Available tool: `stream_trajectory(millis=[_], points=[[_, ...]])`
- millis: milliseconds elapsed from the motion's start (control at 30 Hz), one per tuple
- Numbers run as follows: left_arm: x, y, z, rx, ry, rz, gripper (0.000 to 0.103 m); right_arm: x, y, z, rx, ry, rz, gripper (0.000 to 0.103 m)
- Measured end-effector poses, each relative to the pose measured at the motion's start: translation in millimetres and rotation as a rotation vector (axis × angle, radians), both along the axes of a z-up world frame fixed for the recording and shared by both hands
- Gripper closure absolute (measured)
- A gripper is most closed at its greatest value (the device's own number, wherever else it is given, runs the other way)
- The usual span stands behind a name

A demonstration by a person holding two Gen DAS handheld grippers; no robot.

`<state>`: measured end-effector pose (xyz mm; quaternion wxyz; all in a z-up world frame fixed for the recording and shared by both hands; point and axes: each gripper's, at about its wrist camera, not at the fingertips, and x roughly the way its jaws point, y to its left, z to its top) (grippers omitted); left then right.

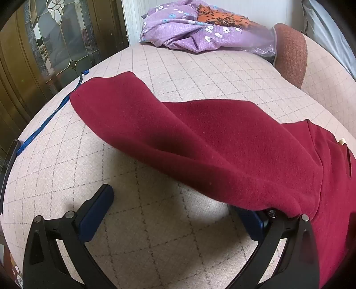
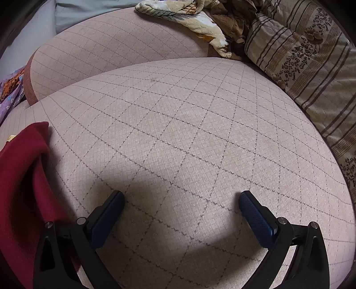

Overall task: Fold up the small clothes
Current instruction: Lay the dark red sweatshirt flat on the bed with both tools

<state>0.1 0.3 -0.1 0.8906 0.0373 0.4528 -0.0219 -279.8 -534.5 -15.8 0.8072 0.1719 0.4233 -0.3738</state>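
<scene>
Dark red garment (image 1: 211,142) spread on a pinkish quilted bed (image 1: 138,224), a long sleeve-like part stretching toward the bed's left edge, the bulk bunched toward the near middle. Draped over the right finger of the left gripper (image 1: 175,213), hiding that fingertip; left finger bare, above the quilt. Jaws wide apart, nothing clamped between them.

Right gripper (image 2: 181,211) likewise spread wide, both dark blue pads (image 2: 255,213) over bare quilt, nothing between them. Same red garment just beside its left finger, reaching the near left edge of that view.

Blue strap (image 1: 44,122) along the bed's left edge, its far end close to the sleeve tip. Purple flowered cloth (image 1: 200,33) piled at the far edge, well apart from the garment. Striped pillow (image 2: 311,73) at the bed's right edge; crumpled beige blanket (image 2: 189,17) at the far side.
</scene>
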Motion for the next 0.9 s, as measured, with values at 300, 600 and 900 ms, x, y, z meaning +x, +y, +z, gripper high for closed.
stream_trajectory(millis=[300,600,900], points=[[-1,1,-1,0.004,0.003,0.007,0.0,1,0,0,0.002,-0.001,0.0,0.001],[-10,-10,17,-0.038,0.088,-0.019,0.0,-1,0,1,0.001,-0.006,0.0,0.0],[-74,-53,59,-0.049,-0.03,-0.148,0.0,-2,-1,0,0.003,-0.007,0.0,0.001]])
